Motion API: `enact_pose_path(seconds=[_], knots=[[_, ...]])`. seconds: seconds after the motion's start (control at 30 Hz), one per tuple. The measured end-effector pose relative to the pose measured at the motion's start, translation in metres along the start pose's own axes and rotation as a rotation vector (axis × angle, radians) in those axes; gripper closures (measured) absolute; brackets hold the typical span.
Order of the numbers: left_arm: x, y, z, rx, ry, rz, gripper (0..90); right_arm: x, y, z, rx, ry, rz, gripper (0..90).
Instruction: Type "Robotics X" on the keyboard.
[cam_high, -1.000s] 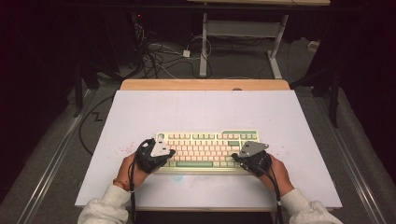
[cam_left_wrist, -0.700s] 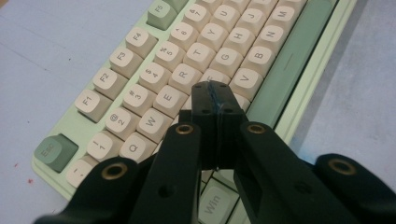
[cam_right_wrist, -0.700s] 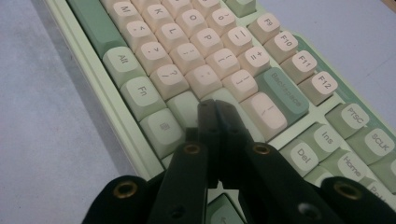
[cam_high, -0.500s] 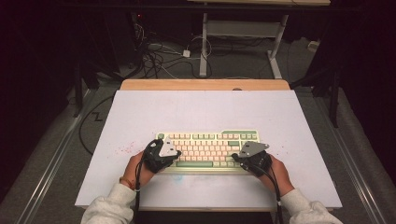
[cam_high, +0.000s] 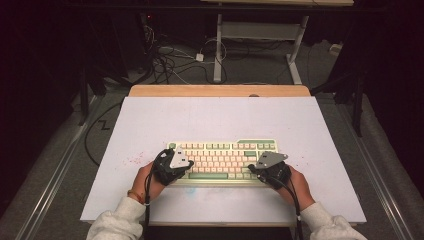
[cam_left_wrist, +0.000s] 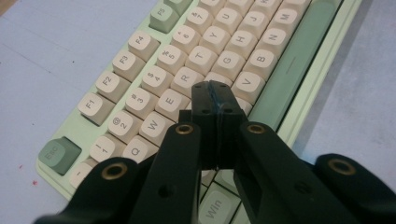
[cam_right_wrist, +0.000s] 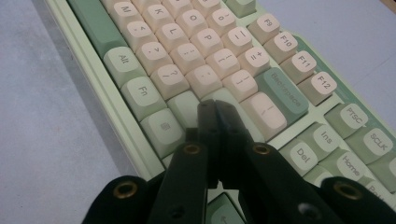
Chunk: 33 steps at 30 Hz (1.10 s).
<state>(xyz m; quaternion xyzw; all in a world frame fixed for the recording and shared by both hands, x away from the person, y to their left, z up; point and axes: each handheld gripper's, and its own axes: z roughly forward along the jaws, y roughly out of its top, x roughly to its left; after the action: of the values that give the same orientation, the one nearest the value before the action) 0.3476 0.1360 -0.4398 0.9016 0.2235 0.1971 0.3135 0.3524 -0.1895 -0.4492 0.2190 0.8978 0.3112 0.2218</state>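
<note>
A cream and pale-green keyboard (cam_high: 223, 159) lies on the white table top (cam_high: 215, 120) near the person's side. My left gripper (cam_high: 186, 164) hovers over the keyboard's left end; its black jaws are pressed together with nothing between them, their tip (cam_left_wrist: 215, 91) above the letter keys (cam_left_wrist: 187, 79) near D and F. My right gripper (cam_high: 254, 169) sits over the keyboard's right end, jaws also together and empty, tip (cam_right_wrist: 215, 108) above the keys by the Backspace key (cam_right_wrist: 282, 93). Whether either tip touches a key I cannot tell.
Faint red specks mark the table left of the keyboard (cam_high: 132, 161). A wooden strip (cam_high: 220, 90) edges the table's far side. Beyond it, cables (cam_high: 165, 57) and a white desk frame (cam_high: 260, 35) stand on the dark floor.
The left hand and gripper have shifted slightly right, further over the keyboard's left end. The right hand has stayed put.
</note>
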Motion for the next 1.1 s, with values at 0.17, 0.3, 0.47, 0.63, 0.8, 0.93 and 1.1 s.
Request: enact_pose_path(seconds=[0.17, 0.3, 0.47, 0.63, 0.8, 0.93, 1.1], knots=[[0.001, -0.001, -0.004, -0.012, 0.004, -0.004, 87.5, 0.001, 0.003, -0.006, -0.024, -0.009, -0.004, 90.0], [0.002, -0.001, -0.006, -0.018, 0.006, -0.007, 87.5, 0.000, 0.003, -0.008, -0.039, -0.013, 0.002, 90.0], [0.001, -0.001, -0.006, -0.019, 0.008, -0.006, 87.5, 0.000, 0.004, -0.011, -0.051, -0.017, 0.000, 90.0], [0.001, -0.001, -0.009, -0.030, 0.016, -0.010, 87.5, 0.000, 0.004, -0.014, -0.058, -0.019, 0.002, 90.0], [0.002, -0.002, -0.011, -0.038, 0.027, -0.013, 87.4, -0.002, 0.004, -0.017, -0.070, -0.021, 0.014, 90.0], [0.002, -0.003, -0.012, -0.044, 0.039, -0.011, 87.4, -0.003, 0.004, -0.019, -0.082, -0.025, 0.021, 90.0], [0.002, -0.004, -0.013, -0.059, 0.055, -0.013, 85.0, -0.004, 0.003, -0.021, -0.096, -0.033, 0.033, 87.0]])
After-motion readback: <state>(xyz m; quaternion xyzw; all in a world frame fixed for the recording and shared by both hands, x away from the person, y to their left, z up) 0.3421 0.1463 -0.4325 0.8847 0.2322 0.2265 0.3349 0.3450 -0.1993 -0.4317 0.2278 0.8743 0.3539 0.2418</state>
